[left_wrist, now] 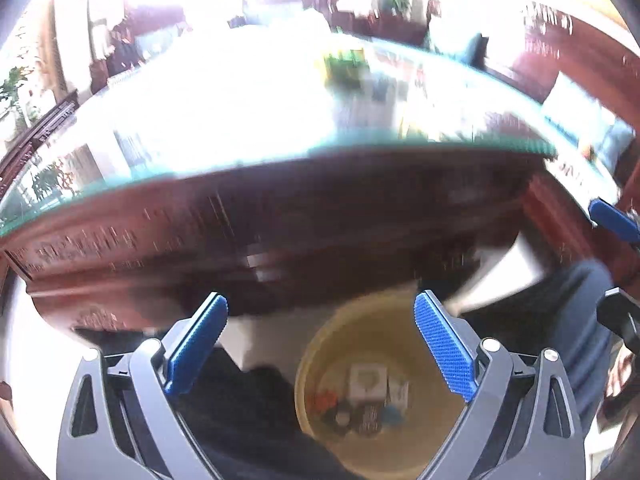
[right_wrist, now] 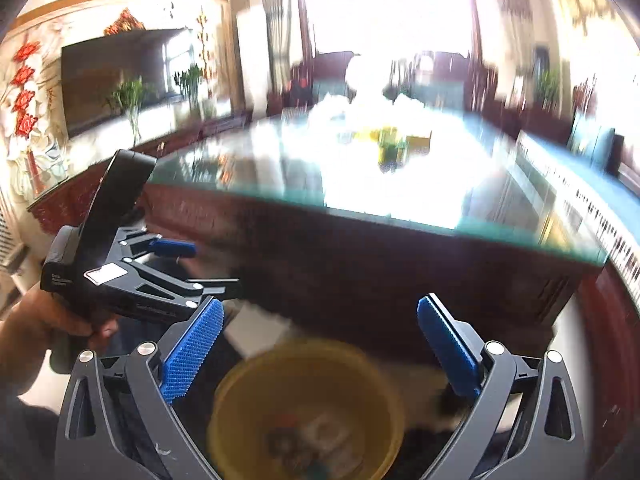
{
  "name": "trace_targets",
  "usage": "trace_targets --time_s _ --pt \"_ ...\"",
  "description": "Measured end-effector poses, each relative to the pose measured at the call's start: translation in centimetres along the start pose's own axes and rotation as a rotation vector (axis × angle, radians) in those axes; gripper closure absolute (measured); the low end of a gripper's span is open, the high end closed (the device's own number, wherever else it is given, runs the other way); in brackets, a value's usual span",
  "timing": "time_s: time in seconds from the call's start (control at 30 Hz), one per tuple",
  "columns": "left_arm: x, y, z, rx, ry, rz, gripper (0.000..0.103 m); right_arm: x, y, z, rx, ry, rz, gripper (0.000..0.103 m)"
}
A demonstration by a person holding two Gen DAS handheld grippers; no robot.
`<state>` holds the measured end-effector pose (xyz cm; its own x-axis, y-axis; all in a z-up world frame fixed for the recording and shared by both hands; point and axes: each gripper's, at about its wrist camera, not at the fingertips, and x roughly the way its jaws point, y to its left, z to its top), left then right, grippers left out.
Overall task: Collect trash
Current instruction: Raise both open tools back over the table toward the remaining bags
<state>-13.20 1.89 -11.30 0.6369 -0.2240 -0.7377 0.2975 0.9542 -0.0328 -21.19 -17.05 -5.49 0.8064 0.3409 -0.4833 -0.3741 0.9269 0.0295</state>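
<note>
A yellow round bin (left_wrist: 320, 364) sits on the floor below the table, with several pieces of trash (left_wrist: 366, 394) in its bottom. My left gripper (left_wrist: 320, 344) is open and empty, hovering over the bin. My right gripper (right_wrist: 320, 350) is also open and empty above the same bin (right_wrist: 240, 392), whose contents (right_wrist: 316, 436) are blurred. The left gripper also shows in the right wrist view (right_wrist: 208, 268) at the left, held in a hand. Green and yellow items (right_wrist: 392, 144) lie on the table top, blurred.
A dark red wooden table with a glass top (left_wrist: 240, 176) stands ahead; its edge (right_wrist: 400, 216) is close above the bin. A TV (right_wrist: 116, 76) and plants are at the left wall. Chairs stand beyond the table. Both views are motion-blurred.
</note>
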Motion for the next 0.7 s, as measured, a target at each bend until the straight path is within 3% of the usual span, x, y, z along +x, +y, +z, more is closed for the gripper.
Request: trace_targets --time_s 0.17,0.3,0.5,0.7 --pt "-2.9 0.9 3.9 -0.060 -0.195 0.014 0.004 0.1 -0.1 2.6 -0.022 -0.146 -0.006 0.008" --pt "-3.9 0.7 6.2 -0.055 -0.288 0.036 0.004 1.0 0.2 3.6 -0.069 -0.232 0.001 0.008" --pt "-3.0 0.2 8.5 -0.023 -0.331 0.064 0.004 2.3 0.3 4.4 -0.137 -0.284 -0.066 0.008" --pt "-0.7 1.6 11.8 -0.049 -0.321 0.135 0.004 3.8 -1.9 5.7 -0.076 -0.249 -0.069 0.008"
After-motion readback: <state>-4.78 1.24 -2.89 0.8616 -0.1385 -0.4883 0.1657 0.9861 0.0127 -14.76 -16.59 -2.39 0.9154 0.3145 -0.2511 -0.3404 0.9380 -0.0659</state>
